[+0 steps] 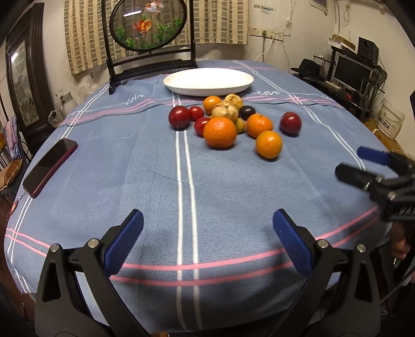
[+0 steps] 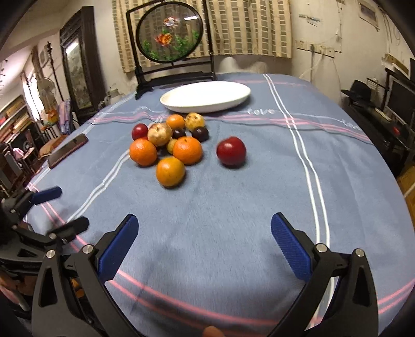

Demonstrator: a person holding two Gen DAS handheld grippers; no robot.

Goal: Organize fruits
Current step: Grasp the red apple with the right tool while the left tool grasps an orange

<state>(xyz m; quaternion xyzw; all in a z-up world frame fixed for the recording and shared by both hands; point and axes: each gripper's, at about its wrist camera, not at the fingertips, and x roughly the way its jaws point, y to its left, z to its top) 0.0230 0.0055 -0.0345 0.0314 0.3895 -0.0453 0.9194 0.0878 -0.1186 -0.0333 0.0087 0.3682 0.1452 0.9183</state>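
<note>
A pile of fruit lies mid-table: several oranges [image 1: 220,132] [image 2: 187,150], red plums [image 1: 290,122] [image 2: 231,151], pale pears [image 1: 225,111] [image 2: 160,134] and a dark plum [image 1: 246,112]. An empty white oval plate [image 1: 208,81] [image 2: 205,96] stands just behind the pile. My left gripper [image 1: 207,234] is open and empty over the near tablecloth; it also shows at the left edge of the right wrist view [image 2: 64,207]. My right gripper [image 2: 205,237] is open and empty, seen too at the right edge of the left wrist view [image 1: 358,163].
A dark red phone [image 1: 50,167] [image 2: 68,150] lies near the table's left edge. A framed round goldfish screen [image 1: 149,23] [image 2: 170,35] stands at the back behind the plate. The blue striped tablecloth [image 1: 155,168] covers the round table; shelves and a monitor stand at right.
</note>
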